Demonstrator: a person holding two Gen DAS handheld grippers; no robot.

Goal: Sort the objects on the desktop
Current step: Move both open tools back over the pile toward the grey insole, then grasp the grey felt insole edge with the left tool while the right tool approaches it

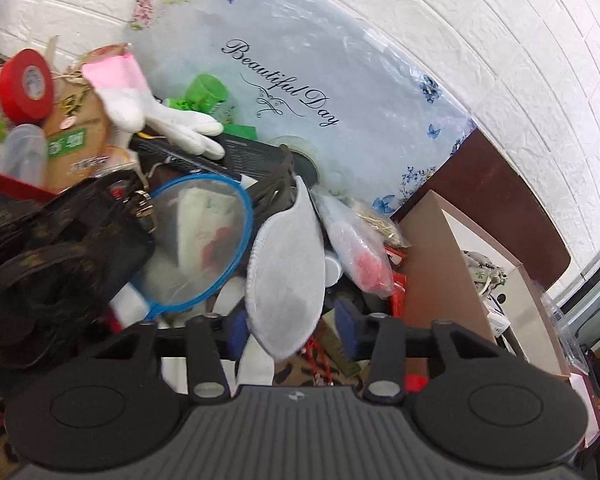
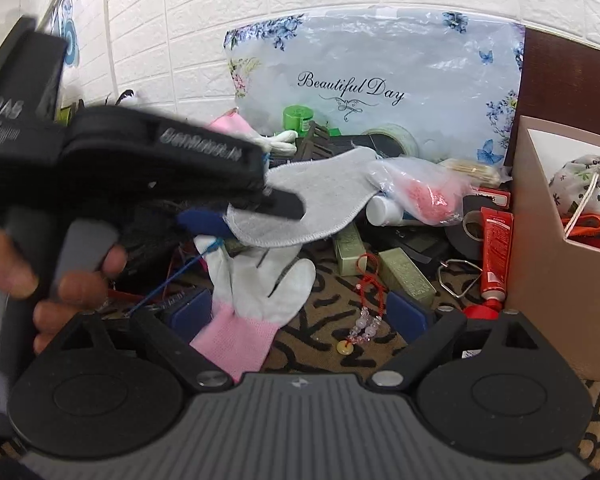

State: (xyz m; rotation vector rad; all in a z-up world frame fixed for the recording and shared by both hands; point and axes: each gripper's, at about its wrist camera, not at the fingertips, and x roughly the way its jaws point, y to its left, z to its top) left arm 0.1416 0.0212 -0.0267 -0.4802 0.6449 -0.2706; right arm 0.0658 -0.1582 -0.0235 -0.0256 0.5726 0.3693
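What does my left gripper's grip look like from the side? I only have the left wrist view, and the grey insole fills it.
Observer: In the right wrist view, the left gripper pinches the grey insole at one end. The rest sticks out free toward the brown box.
Operator: And the right gripper?
Observer: The right gripper is open and holds nothing. A white glove with a pink cuff lies on the mat below it, between its fingers.
Operator: Anything beside the box?
Observer: A red tube lies along its near wall, cap toward the camera.
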